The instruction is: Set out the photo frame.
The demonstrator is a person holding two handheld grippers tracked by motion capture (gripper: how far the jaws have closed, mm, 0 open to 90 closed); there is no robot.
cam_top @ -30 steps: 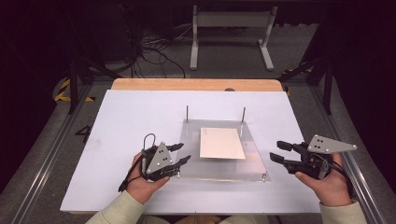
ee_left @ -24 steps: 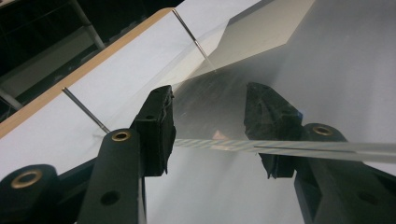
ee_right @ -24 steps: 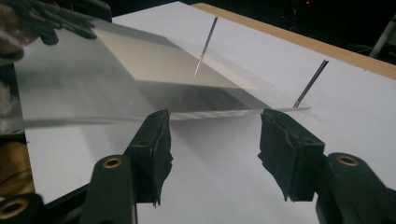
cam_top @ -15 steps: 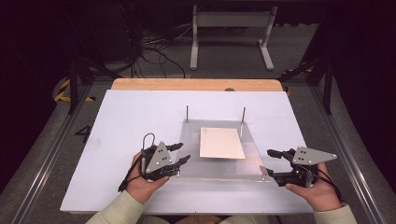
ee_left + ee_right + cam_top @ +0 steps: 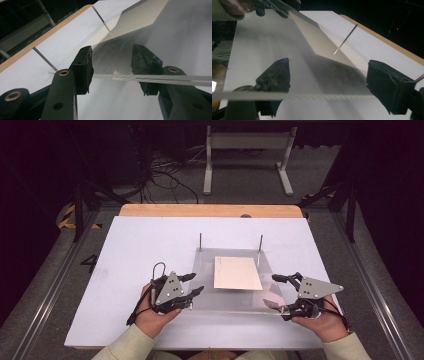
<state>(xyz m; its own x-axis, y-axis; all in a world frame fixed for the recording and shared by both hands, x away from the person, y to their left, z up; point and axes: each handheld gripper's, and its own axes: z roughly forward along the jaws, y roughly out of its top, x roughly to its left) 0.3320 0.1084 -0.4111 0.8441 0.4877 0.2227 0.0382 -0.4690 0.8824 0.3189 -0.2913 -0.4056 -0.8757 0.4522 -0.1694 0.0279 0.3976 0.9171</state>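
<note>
Both hand-held grippers gaped open: the right hand-held gripper (image 5: 286,292) had moved in, straddling the clear plate's (image 5: 227,300) near edge, ungripped, like the left hand-held gripper (image 5: 192,284).

Table (image 5: 150,245): set before a floor stand (image 5: 247,155) and a tangle of cables (image 5: 160,175), both behind its far edge.
Clear plate (image 5: 230,292): laid on the table, right of centre, towards the near edge.
Pins: two upright, the left pin (image 5: 200,241) and the right pin (image 5: 260,245), placed at the plate's far corners.
Paper sheet (image 5: 237,273): laid on the plate, between and in front of the pins.
Left gripper (image 5: 192,285): positioned at the plate's near left edge; the edge is seen between its spread jaws.
Right gripper (image 5: 281,292): positioned at the plate's near right corner; the edge is seen between its spread jaws.
</note>
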